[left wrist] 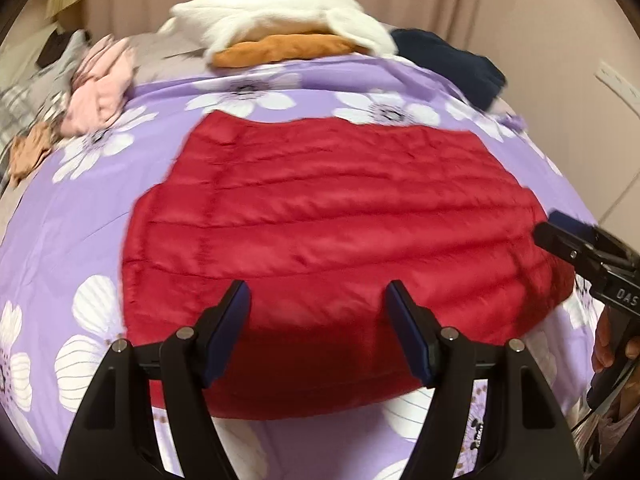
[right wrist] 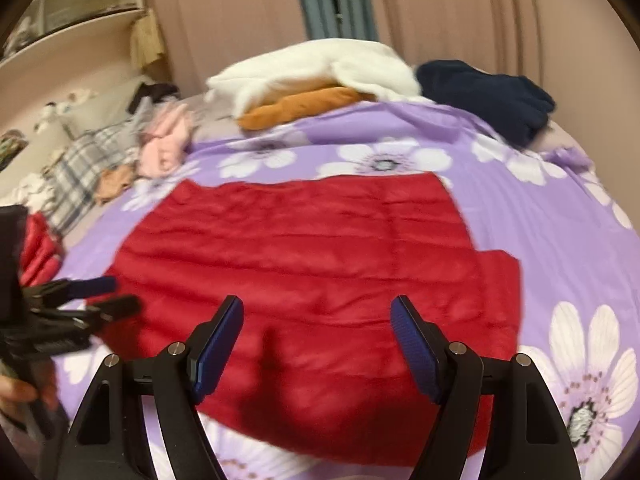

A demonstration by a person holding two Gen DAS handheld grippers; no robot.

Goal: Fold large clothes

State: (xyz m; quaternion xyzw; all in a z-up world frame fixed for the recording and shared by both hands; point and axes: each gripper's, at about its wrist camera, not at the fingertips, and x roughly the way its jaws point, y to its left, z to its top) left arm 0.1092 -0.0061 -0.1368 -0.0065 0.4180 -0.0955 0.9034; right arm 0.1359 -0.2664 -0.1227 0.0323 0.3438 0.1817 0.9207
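Observation:
A red quilted puffer garment (left wrist: 320,220) lies spread flat on a purple bedspread with white flowers (left wrist: 72,216). It also shows in the right wrist view (right wrist: 304,256), on the same bedspread (right wrist: 560,216). My left gripper (left wrist: 318,292) is open and empty above the garment's near edge. My right gripper (right wrist: 318,308) is open and empty above the near part too. The right gripper shows at the right edge of the left wrist view (left wrist: 560,236). The left gripper shows at the left edge of the right wrist view (right wrist: 112,292), by the garment's left edge.
At the far side of the bed lie a white garment (left wrist: 276,12) on an orange one (left wrist: 280,50), a navy garment (left wrist: 452,64), and a pink one (left wrist: 102,84). Plaid and tan clothes (right wrist: 84,168) lie at the left. Curtains (right wrist: 460,12) hang behind.

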